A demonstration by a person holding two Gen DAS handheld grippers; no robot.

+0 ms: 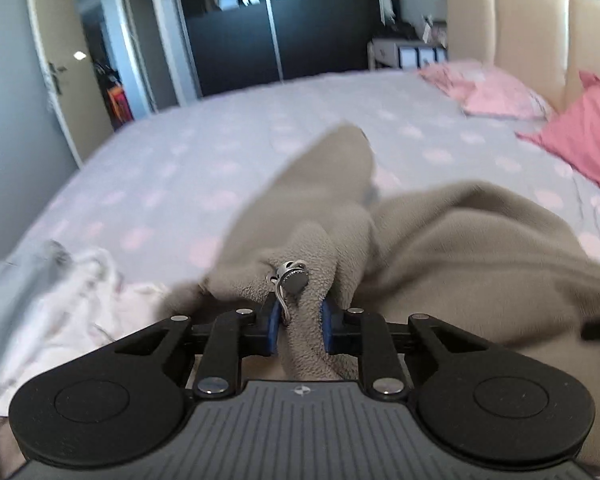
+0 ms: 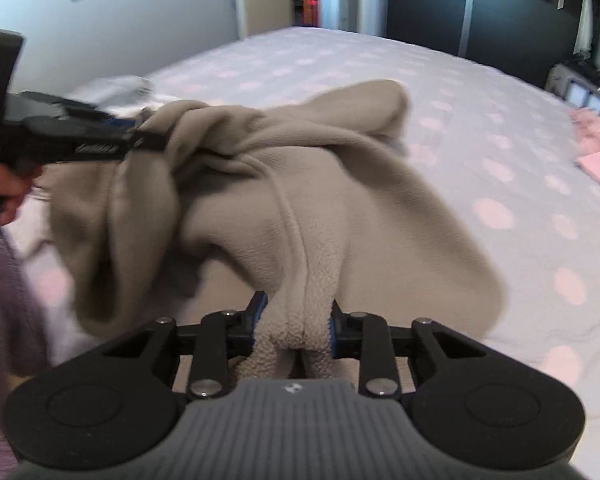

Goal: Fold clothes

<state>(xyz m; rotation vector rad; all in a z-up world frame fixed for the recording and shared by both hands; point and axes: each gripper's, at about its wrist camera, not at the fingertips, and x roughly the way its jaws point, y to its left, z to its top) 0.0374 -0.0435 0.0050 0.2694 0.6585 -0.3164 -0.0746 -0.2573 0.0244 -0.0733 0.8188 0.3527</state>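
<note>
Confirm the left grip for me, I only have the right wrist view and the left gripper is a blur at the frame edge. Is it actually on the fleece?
Observer: Yes. In the left wrist view the left gripper has its blue pads pressed on a bunched fold of the grey fleece garment.
Operator: Any hardware in that fold?
Observer: A metal toggle with a thin cord sits just ahead of the pads.
Operator: Anything else on the bed near it?
Observer: A crumpled white garment lies left of the fleece on the dotted bedspread.
Operator: And by the headboard?
Observer: Pink pillows lie against it.
</note>
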